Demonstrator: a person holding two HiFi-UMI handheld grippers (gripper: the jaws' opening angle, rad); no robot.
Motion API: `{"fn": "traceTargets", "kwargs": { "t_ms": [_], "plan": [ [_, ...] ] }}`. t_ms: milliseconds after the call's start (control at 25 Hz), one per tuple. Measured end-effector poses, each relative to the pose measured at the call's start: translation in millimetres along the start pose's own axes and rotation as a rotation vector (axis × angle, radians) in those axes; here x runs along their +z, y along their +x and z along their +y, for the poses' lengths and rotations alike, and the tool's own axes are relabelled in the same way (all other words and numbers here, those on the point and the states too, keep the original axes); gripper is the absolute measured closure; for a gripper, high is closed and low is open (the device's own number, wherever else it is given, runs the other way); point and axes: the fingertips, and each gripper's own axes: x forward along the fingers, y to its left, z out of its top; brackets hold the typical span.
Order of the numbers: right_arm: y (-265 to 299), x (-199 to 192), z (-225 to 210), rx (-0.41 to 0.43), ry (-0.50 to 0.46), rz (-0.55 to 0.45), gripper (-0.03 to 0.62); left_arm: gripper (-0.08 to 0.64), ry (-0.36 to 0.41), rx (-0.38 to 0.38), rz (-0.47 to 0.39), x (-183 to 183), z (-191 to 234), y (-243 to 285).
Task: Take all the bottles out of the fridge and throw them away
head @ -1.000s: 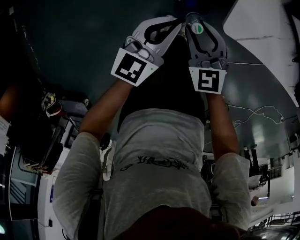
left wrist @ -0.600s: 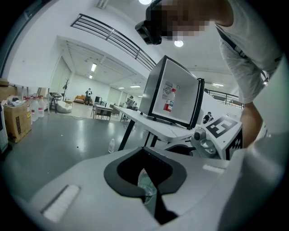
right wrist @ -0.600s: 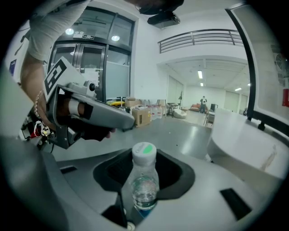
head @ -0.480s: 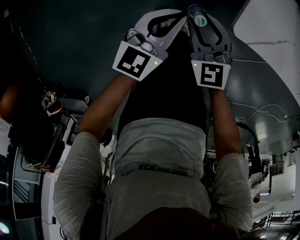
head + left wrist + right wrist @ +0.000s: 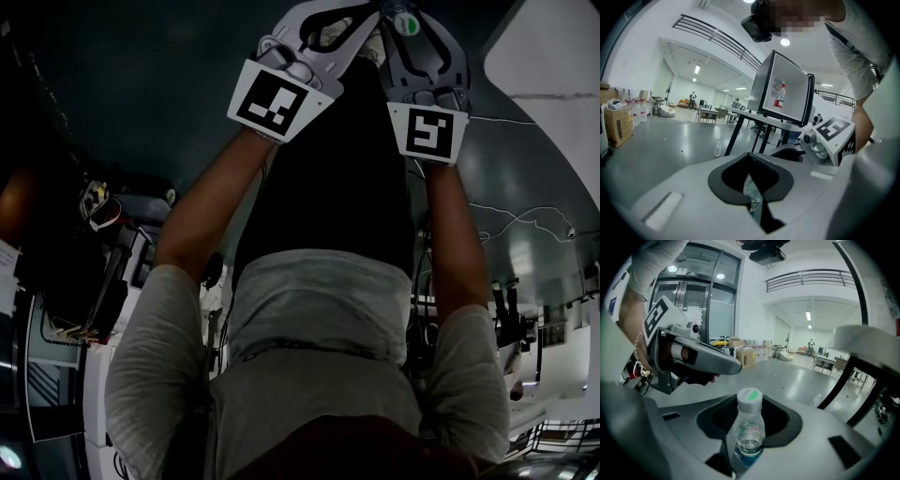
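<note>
My right gripper (image 5: pixel 749 430) is shut on the neck of a clear water bottle (image 5: pixel 749 437) with a white cap marked green; the cap (image 5: pixel 405 22) also shows at the top of the head view. My left gripper (image 5: pixel 753 190) is shut on a crumpled clear plastic bottle (image 5: pixel 751 194), only a sliver of which shows between the jaws. Both grippers are held side by side at arm's length, left gripper (image 5: pixel 328 21) close beside right gripper (image 5: pixel 412 28). The white fridge (image 5: pixel 785 91) stands on a table with its door open, a red-labelled item inside.
A bottle (image 5: pixel 718 149) stands on the grey floor by the black table legs (image 5: pixel 736 136). Cardboard boxes (image 5: pixel 745 355) and water jugs line the far wall. A white panel (image 5: pixel 553 66) lies at the head view's upper right, cluttered equipment (image 5: pixel 103 244) at its left.
Both grippers have sunk together, drifting toward the top edge of the head view. Each keeps its bottle and they stay side by side.
</note>
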Motion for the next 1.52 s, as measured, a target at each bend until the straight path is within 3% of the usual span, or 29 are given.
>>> {"fn": "traceTargets", "kwargs": {
  "t_ms": [520,800,960,1520],
  "plan": [
    [20.9,-24.8,-11.1,-0.019,-0.001,0.014,0.434,0.551,0.015,-0.018,0.033,-23.0,15.4,19.2],
    [34.6,-37.9,-18.4,-0.043,0.038,0.004,0.434,0.551,0.026,-0.062,0.011,-29.7,18.2,33.6],
    [36.8,-40.7,-21.7,-0.045,0.036,0.005,0.434,0.551,0.058,-0.059,0.017,-29.9,19.7,36.3],
    [42.9,-57.1,-30.8,-0.071,0.048,0.032,0.434,0.551,0.057,-0.063,0.024,-23.6,20.9,36.9]
  ]
}}
